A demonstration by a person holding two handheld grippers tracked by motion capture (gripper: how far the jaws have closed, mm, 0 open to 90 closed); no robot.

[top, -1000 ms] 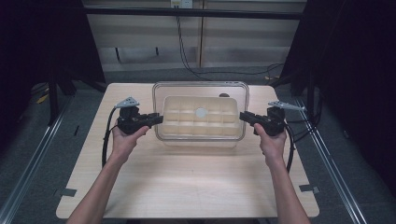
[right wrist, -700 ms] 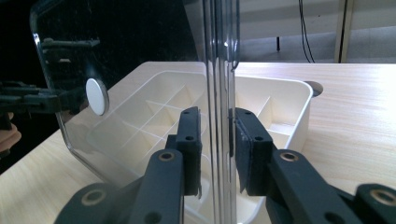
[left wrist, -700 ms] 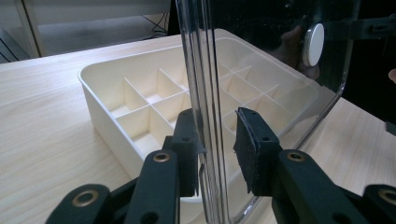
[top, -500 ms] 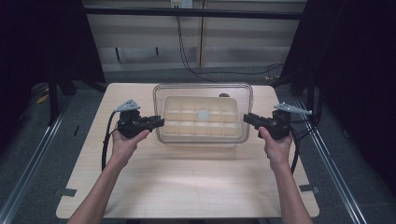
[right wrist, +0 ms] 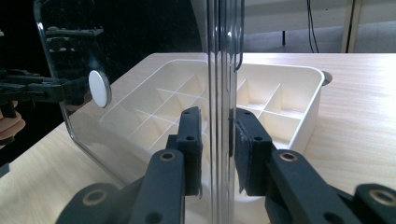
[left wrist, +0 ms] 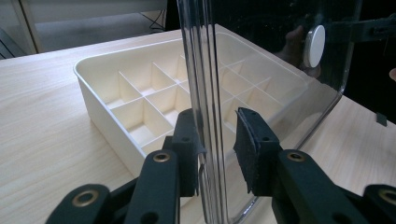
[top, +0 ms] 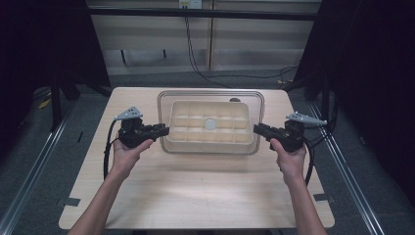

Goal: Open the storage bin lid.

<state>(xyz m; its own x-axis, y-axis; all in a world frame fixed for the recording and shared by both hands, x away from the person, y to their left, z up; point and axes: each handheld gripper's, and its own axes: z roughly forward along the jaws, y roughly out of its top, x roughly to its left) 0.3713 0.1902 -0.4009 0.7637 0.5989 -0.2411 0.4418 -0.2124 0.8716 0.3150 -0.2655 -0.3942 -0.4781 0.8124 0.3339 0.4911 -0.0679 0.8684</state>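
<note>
A clear plastic lid [top: 164, 110] with a white round knob [top: 210, 124] hangs level over a cream tray [top: 172, 122] divided into several compartments. My left gripper [top: 164, 130] is shut on the lid's left rim. My right gripper [top: 257, 129] is shut on its right rim. In the left gripper view the pads [left wrist: 187, 144] close around the lid's edge [left wrist: 205, 70], with the tray [left wrist: 93, 93] behind it. In the right gripper view my right gripper [right wrist: 217, 135] clamps the lid's edge [right wrist: 224, 46] in front of the tray [right wrist: 299, 93].
The tray stands at the back middle of a light wooden table [top: 195, 196]. Bare wood runs from the tray to the front edge. Metal rails [top: 29, 181] flank the table on the floor, and cables [top: 195, 58] lie behind it.
Both grippers and the lid have shifted slightly toward the near side of the table. The right gripper has also drifted a little to the right. Both grips are unchanged.
</note>
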